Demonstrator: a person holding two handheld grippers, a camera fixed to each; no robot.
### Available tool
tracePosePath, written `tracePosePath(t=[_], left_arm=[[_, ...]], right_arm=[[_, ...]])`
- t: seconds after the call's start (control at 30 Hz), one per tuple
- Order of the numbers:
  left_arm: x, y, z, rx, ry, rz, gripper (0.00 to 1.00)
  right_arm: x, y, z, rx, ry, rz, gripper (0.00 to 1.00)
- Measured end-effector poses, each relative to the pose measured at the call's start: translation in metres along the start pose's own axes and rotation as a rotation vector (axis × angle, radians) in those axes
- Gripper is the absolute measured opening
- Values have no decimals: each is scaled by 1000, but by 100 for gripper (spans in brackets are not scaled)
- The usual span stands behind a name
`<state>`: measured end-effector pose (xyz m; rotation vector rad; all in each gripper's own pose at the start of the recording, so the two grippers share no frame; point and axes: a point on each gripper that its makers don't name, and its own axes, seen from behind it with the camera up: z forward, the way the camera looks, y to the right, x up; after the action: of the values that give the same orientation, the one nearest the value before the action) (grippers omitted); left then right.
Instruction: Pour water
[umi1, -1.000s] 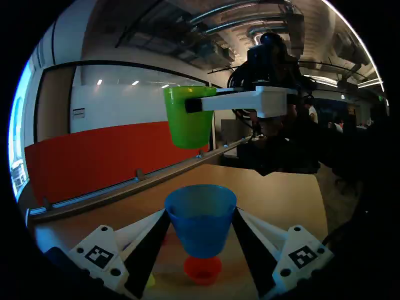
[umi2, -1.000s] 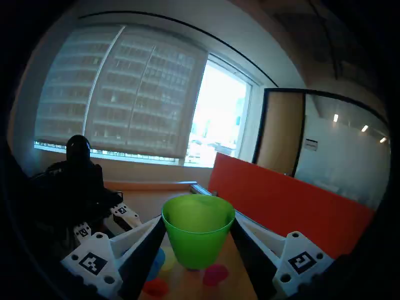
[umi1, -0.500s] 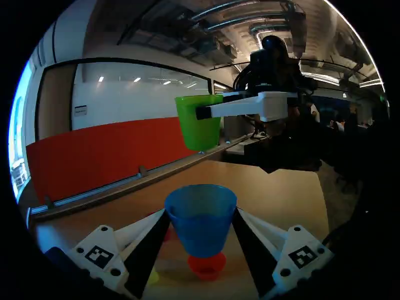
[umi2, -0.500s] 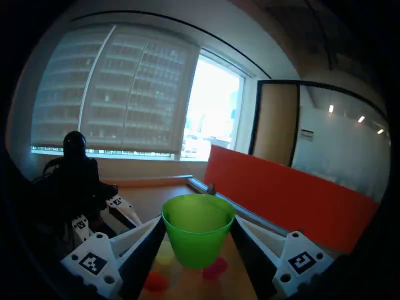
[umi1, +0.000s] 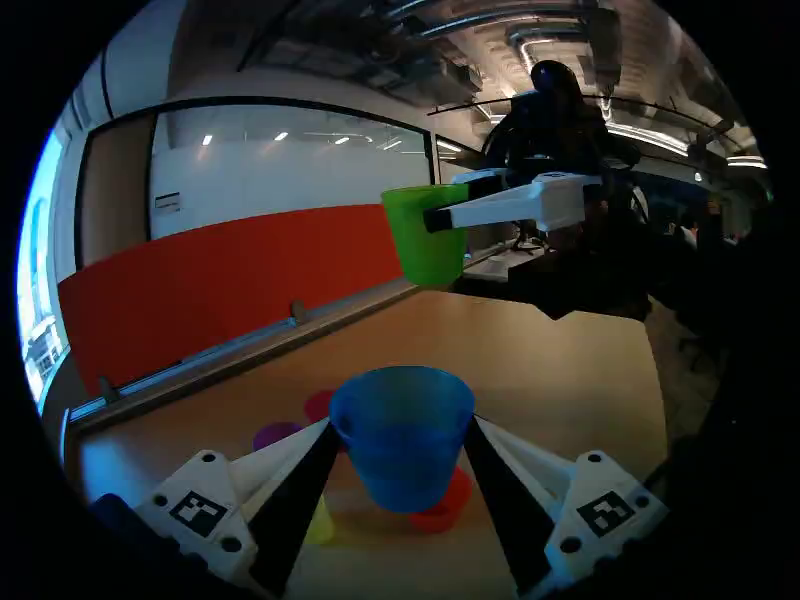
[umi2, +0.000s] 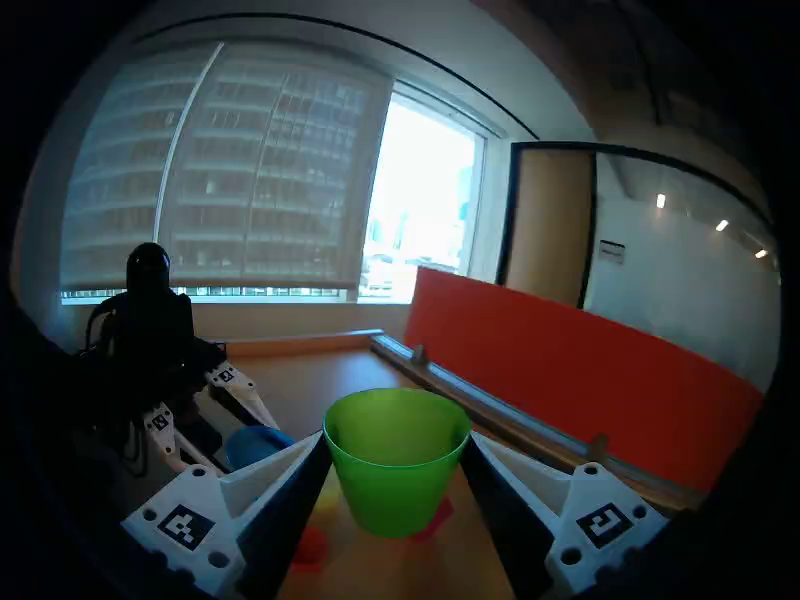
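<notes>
In the left gripper view my left gripper (umi1: 400, 460) is shut on a blue cup (umi1: 401, 435), held upright above the wooden table (umi1: 560, 370). Farther off, my right gripper (umi1: 440, 218) holds a green cup (umi1: 424, 235) in the air, upright. In the right gripper view my right gripper (umi2: 397, 470) is shut on that green cup (umi2: 396, 458), its inside looking empty. To its lower left the left gripper (umi2: 215, 400) and the blue cup (umi2: 256, 443) show.
Several small coloured discs and cups lie on the table: red (umi1: 440, 505), purple (umi1: 275, 435), yellow (umi1: 320, 522). A red partition (umi1: 230, 280) with a rail runs along the table's far side. A large window (umi2: 300, 200) stands behind.
The green cup and right gripper have drifted right and farther away in the left gripper view. The left gripper has tipped down, so more table and discs show. Both cups stay gripped.
</notes>
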<state>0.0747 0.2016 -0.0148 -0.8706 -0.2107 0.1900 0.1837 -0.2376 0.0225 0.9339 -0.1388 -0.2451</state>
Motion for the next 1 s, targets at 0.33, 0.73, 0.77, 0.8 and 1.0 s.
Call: tracePosePath(t=[0.33, 0.73, 0.77, 0.8, 1.0], left_arm=[[-28, -7, 0, 13, -92, 15, 85], [-62, -7, -3, 7, -194, 4, 85], [-65, -6, -3, 4, -203, 1, 85], [-69, -6, -2, 2, -213, -1, 85], [-89, -5, -2, -4, -263, -5, 85]], right_arm=[[-22, 6, -1, 14, -34, 18, 89], [-55, 14, 1, 31, -97, 21, 90], [-58, 15, 1, 30, -104, 19, 90], [-61, 15, 2, 31, -111, 18, 90], [-78, 17, 6, 46, -145, 26, 90]])
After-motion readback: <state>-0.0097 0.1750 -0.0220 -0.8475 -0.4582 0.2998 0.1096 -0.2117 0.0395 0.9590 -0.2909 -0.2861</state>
